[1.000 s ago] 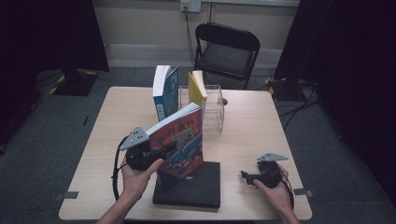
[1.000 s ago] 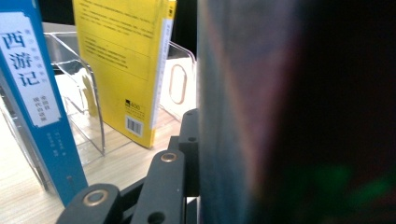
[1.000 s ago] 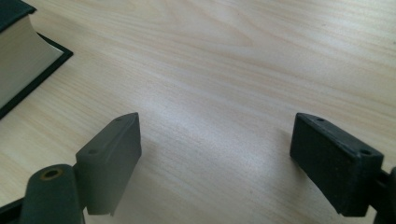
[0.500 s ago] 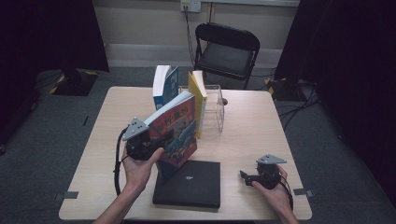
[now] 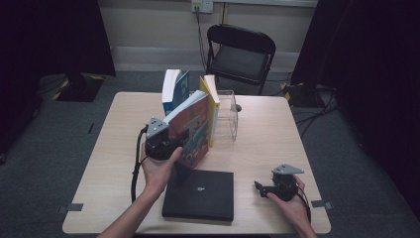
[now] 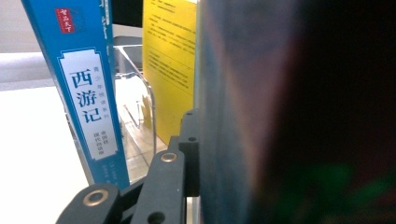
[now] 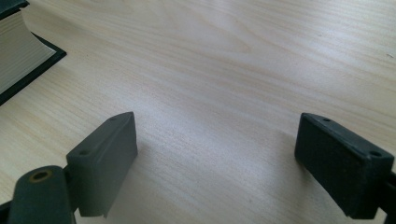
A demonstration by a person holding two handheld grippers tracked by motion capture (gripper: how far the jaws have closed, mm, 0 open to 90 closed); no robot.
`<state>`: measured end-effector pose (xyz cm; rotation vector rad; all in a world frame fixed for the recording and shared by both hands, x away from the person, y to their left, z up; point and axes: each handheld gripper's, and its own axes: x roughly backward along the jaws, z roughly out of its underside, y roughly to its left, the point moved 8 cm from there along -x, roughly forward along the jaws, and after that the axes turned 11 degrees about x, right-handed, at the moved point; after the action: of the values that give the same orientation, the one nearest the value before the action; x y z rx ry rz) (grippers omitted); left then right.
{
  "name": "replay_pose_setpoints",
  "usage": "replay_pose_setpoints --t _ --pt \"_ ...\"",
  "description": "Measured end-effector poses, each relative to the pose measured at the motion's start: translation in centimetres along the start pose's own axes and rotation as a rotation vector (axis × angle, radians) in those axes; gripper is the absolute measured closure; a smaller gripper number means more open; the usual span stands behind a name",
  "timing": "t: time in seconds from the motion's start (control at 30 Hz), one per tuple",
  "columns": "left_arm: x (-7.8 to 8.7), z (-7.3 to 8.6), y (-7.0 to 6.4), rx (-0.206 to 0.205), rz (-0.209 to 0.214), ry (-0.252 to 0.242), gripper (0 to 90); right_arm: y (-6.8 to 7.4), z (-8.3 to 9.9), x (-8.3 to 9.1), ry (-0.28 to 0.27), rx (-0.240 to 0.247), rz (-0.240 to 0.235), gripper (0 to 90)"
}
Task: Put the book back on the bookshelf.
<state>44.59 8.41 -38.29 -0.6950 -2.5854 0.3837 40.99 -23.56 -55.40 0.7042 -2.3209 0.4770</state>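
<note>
Item: colourful illustrated book (image 5: 192,130), lifted off the table and tilted, its top leaning toward 1 o'clock against the yellow book (image 5: 212,106). My left gripper (image 5: 171,144) is clamped on its lower edge; in the left gripper view one black jaw lies flat against the cover (image 6: 243,116), which fills the near right. I judge the tilt deliberate: it lets the book slide into the row upright.

Item: blue-spined book (image 6: 86,88), Chinese title on the spine, standing upright at 11 o'clock of the held book. A slot lies between it and the yellow book, which I take as the destination.

Item: clear acrylic bookstand (image 5: 227,115), at 3 o'clock of the yellow book, propping the row from that side.

Item: black hardcover (image 5: 200,194), lying flat at 6 o'clock of the held book, likely next in the queue.

Item: right gripper (image 5: 262,188), resting on the wooden table (image 5: 277,139) at 4 o'clock, jaws wide apart with nothing between them, parked clear of the left arm's path.
</note>
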Motion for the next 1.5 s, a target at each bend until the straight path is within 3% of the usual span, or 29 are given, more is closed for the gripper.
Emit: replay_pose_setpoints --t 0.2,0.67,0.9,1.0,1.1,1.2,1.5 --pt "-1.0 -0.5 0.5 0.019 -0.024 -0.01 74.6 0.0 0.0 0.0 0.0 0.0 -0.001 12.9" --pt "-4.6 -1.5 1.5 0.034 -0.137 -0.017 74.6 0.0 0.0 0.0 0.0 0.0 -0.001 12.9" --pt "-5.5 -2.4 1.6 0.042 -0.156 -0.046 74.6 0.0 0.0 0.0 -0.001 0.0 -0.001 12.9" --pt "-6.7 -2.7 1.8 0.022 -0.189 -0.076 74.6 0.0 0.0 0.0 -0.001 0.001 -0.001 12.9" --pt "-7.5 -2.5 1.9 0.042 -0.196 -0.082 74.6 0.0 0.0 0.0 -0.001 0.0 -0.001 13.0" --pt "-8.2 -2.2 2.0 0.0 -0.215 -0.1 74.6 0.0 0.0 0.0 -0.001 0.0 -0.002 13.0" --pt "-8.7 -0.7 2.0 -0.003 -0.219 -0.112 74.4 0.0 0.0 0.0 -0.001 0.0 -0.001 13.0"
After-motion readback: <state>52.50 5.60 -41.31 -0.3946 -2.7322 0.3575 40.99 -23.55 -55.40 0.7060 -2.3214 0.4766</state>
